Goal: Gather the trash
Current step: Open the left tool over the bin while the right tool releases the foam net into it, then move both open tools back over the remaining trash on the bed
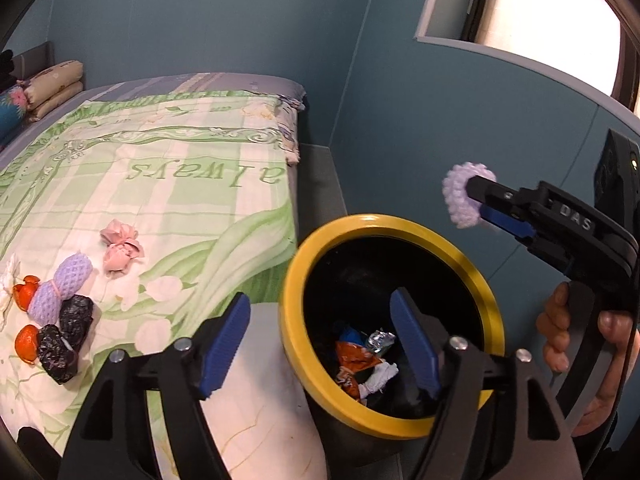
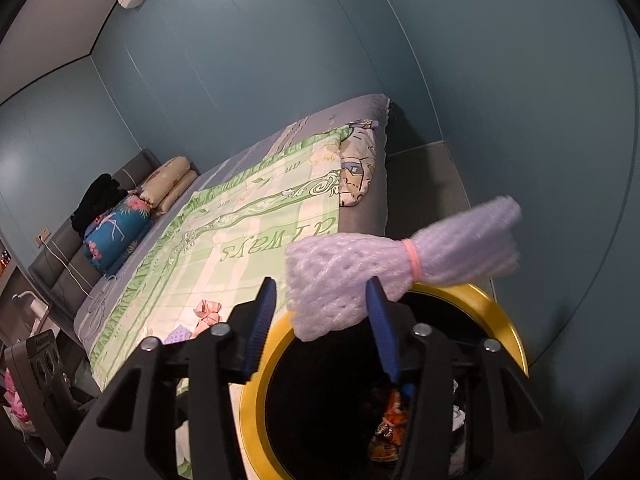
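Right gripper (image 2: 320,324) above the trash bin (image 1: 390,428), near its far-right rim. A purple foam net (image 2: 352,276), tied with a pink band, sits at its fingertips. From the left wrist view the jaws look pinched on the net; from its own camera the fingers look well apart with the net blurred, so I cannot tell if the grip is on or just let go. Left gripper (image 1: 320,344) is spread wide and empty, hovering at the bin's near rim, pointing partly into it.

Bin holds an orange wrapper, foil scrap and white paper already.

Left of the bin, on the bed (image 1: 180,184): another purple foam net (image 1: 64,288), two black bags (image 1: 64,340), orange peels (image 1: 26,344), a pink crumpled tissue (image 1: 120,250), white bits at the edge.

Step, my read: dropping the net into the bin. Next move calls for the net fully over the opening, clear release, then back to the bed pile. Risk: the light net could catch on the rim or a finger.
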The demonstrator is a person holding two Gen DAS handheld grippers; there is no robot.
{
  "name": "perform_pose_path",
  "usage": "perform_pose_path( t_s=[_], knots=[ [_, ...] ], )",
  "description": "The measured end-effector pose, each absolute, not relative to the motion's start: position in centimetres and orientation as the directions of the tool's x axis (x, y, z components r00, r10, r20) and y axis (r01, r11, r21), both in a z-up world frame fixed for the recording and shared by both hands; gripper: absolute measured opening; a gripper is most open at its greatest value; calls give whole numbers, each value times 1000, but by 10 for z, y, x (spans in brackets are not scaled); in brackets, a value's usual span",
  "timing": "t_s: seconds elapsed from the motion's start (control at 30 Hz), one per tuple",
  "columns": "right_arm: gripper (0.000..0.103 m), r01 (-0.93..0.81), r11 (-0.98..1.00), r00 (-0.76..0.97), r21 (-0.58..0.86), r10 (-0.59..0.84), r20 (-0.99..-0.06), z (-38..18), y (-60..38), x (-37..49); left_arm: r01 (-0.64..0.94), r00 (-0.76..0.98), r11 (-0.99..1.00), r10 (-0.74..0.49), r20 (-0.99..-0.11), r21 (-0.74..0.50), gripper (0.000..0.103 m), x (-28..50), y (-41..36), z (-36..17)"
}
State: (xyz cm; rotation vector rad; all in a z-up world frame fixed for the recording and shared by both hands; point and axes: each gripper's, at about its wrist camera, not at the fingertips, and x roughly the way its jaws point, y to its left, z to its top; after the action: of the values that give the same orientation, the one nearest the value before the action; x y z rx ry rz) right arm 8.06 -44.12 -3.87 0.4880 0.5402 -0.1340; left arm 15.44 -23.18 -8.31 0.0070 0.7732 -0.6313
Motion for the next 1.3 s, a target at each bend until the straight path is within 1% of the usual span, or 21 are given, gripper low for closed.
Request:
perform_pose_path(
  t_s=[0.07, 0.3, 0.57, 0.63, 0.67, 0.7, 0.8, 1.03, 1.2, 1.3],
  knots=[
    [57, 246, 881, 857, 404, -2, -515, -37, -442, 79, 515, 558, 829, -518, -648, -219, 74, 157, -223, -80],
    [64, 210, 891, 866, 403, 22, -500, -29, -439, 79, 447, 613, 866, -478, -629, -223, 77, 167, -189, -68],
    [73, 154, 913, 876, 378, 51, -479, -17, -425, 79, 376, 677, 902, -425, -601, -213, 79, 175, -147, -55],
    [77, 130, 921, 881, 368, 63, -469, -14, -418, 80, 356, 691, 910, -409, -596, -212, 79, 176, -135, -53],
    [80, 119, 923, 884, 365, 69, -463, -12, -415, 81, 346, 697, 914, -402, -594, -212, 80, 177, -129, -51],
    [86, 108, 925, 887, 363, 75, -456, -10, -411, 81, 337, 704, 918, -394, -591, -210, 81, 177, -124, -50],
    [92, 69, 931, 897, 359, 100, -431, -4, -398, 86, 304, 730, 931, -365, -578, -204, 83, 178, -106, -46],
    [95, 2, 947, 905, 320, 135, -403, 6, -363, 103, 201, 771, 952, -300, -561, -233, 87, 181, -57, -44],
    [95, -47, 952, 894, 303, 175, -412, 9, -342, 123, 126, 784, 963, -245, -570, -239, 88, 184, -23, -51],
    [95, -52, 967, 883, 248, 161, -442, 9, -321, 137, 87, 783, 966, -217, -583, -243, 87, 186, -5, -58]
  ],
)
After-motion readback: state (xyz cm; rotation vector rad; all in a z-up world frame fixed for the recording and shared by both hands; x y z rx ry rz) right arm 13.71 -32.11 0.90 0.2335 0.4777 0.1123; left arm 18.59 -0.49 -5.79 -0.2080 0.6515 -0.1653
